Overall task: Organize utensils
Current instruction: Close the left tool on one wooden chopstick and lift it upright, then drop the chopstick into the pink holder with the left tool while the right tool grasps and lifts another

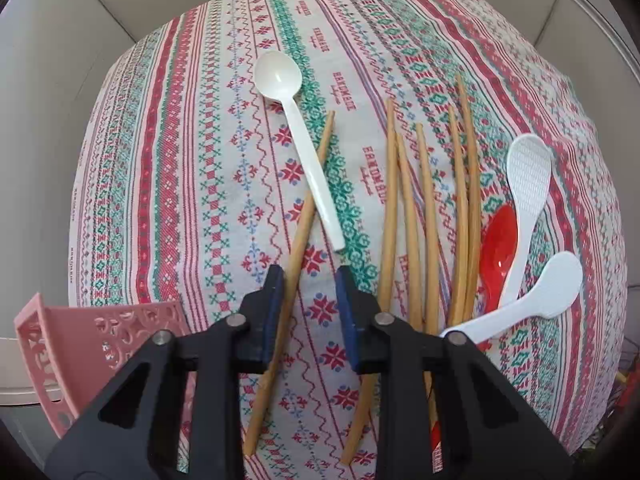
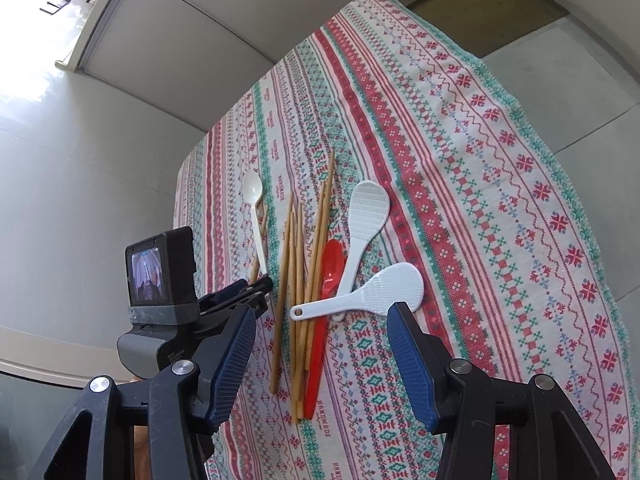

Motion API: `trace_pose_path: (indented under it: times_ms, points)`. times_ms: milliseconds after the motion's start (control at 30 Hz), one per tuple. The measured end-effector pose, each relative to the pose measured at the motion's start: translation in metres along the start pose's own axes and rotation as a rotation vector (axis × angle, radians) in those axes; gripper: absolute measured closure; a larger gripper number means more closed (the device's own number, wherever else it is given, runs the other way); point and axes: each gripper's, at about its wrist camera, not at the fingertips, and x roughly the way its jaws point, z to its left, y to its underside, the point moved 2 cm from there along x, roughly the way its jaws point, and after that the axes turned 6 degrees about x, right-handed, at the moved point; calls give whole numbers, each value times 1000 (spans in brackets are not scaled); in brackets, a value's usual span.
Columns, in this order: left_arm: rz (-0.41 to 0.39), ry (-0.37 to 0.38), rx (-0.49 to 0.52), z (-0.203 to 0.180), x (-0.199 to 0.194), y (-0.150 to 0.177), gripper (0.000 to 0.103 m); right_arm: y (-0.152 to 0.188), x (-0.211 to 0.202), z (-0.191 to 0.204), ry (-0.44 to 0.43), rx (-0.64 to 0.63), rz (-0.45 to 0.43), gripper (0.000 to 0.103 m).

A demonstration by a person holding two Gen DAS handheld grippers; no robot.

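Utensils lie on a patterned tablecloth (image 1: 192,184). A white plastic spoon (image 1: 298,140) lies across one wooden chopstick (image 1: 296,264). Several more chopsticks (image 1: 424,220) lie in a loose bundle to the right, also in the right wrist view (image 2: 300,280). A red spoon (image 1: 496,256) and two white rice paddles (image 1: 528,184) (image 1: 536,300) lie at the right, also in the right wrist view (image 2: 328,276) (image 2: 364,220) (image 2: 376,292). My left gripper (image 1: 310,276) is open, low over the single chopstick, which runs between its fingers. My right gripper (image 2: 320,360) is open and empty, above the utensils' near ends.
A pink perforated plastic basket (image 1: 80,344) stands at the lower left of the left wrist view. The left gripper with its camera (image 2: 160,280) shows at the left of the right wrist view. Pale tiled floor (image 2: 80,160) surrounds the table.
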Motion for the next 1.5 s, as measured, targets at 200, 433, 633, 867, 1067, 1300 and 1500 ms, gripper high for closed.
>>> trace_pose_path:
  times_ms: [200,433,633,867,1067,1300,1500]
  points:
    - [41,87,0,-13,-10,11,96,0,2,-2,19,-5,1,42]
    - [42,34,39,-20,2,-1,88,0,9,1,37,-27,15,42]
    - [47,78,43,-31,-1,3,95,-3,13,-2,64,-55,12,42]
    - [-122,198,-47,-8,-82,32,95,1,36,8,58,-121,67,49]
    - [-391,256,-144,32,-158,58,95,13,81,34,25,-189,146,59]
    - [-573,263,-243,73,-206,83,95,26,149,61,5,-222,243,72]
    - [-681,264,-315,107,-235,99,95,21,195,76,142,-281,257,73]
